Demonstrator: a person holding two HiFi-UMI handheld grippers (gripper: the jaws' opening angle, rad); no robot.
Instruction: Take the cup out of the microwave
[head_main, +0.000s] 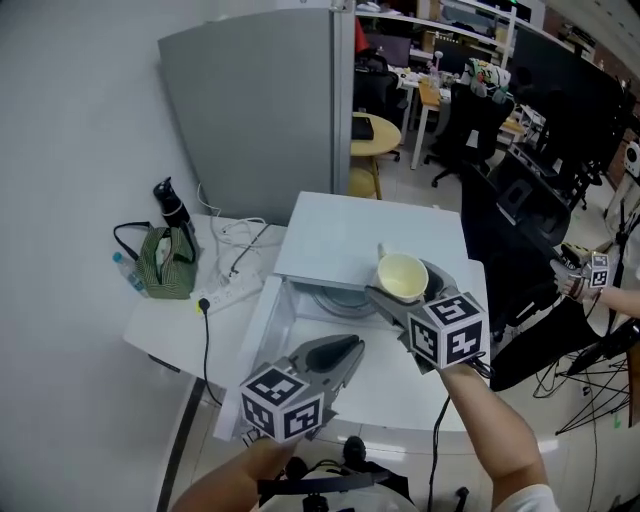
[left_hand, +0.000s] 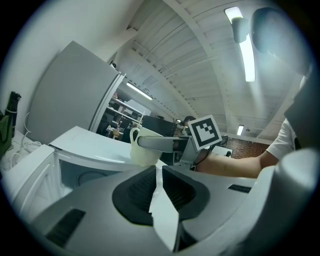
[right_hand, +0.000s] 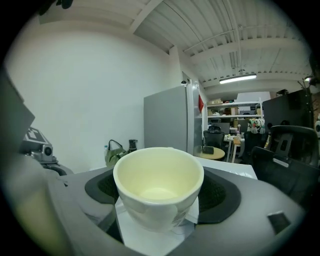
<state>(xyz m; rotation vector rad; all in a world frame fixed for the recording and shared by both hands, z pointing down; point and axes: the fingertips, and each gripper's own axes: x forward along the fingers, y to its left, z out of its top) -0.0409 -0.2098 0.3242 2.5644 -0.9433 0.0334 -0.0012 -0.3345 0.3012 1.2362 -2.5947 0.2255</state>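
The right gripper (head_main: 408, 292) pinches the cup (right_hand: 159, 180) between wide-spread jaws, upright and clear of the open microwave (head_main: 340, 235), probably to keep it level, while the left gripper (left_hand: 159, 187), jaws pressed together and empty, hangs aside.

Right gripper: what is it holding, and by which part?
The right gripper holds the cup by its body, one jaw on each side below the rim; the handle is free.

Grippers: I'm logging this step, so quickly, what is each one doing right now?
Left gripper: closed, nothing between its jaws.
Right gripper: closed on the cup.
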